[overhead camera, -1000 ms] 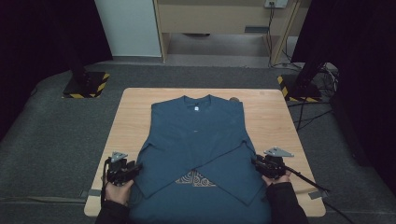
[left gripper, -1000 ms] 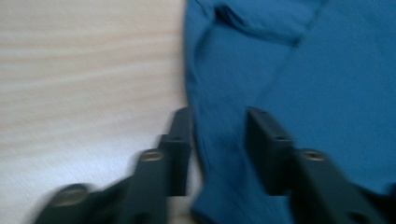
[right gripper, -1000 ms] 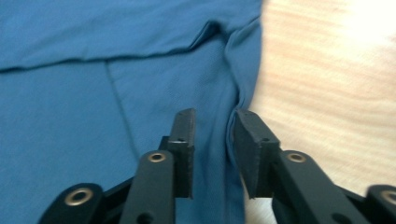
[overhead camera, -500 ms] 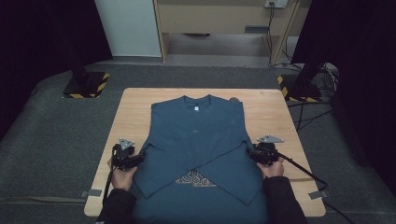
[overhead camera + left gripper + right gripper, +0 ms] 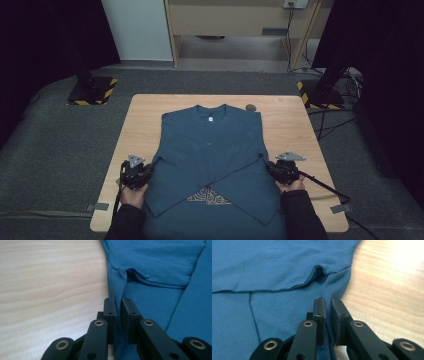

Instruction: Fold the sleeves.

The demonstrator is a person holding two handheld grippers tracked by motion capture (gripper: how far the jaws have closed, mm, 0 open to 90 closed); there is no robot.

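With both sleeves already crossed over the blue long-sleeve shirt (image 5: pixel 210 155) lying flat on the wooden table (image 5: pixel 140 125), your left gripper (image 5: pixel 117 302) and right gripper (image 5: pixel 326 302) have just been closing and now pinch its side edges, leaving the body still to fold.

Blue shirt (image 5: pixel 210 150), flat on table, sleeves crossed over front

A light wooden table (image 5: pixel 140 125) stands on grey carpet. A blue shirt (image 5: pixel 210 150) lies flat across its middle, sleeves folded over the front, with a small round object (image 5: pixel 250 107) beside the collar.
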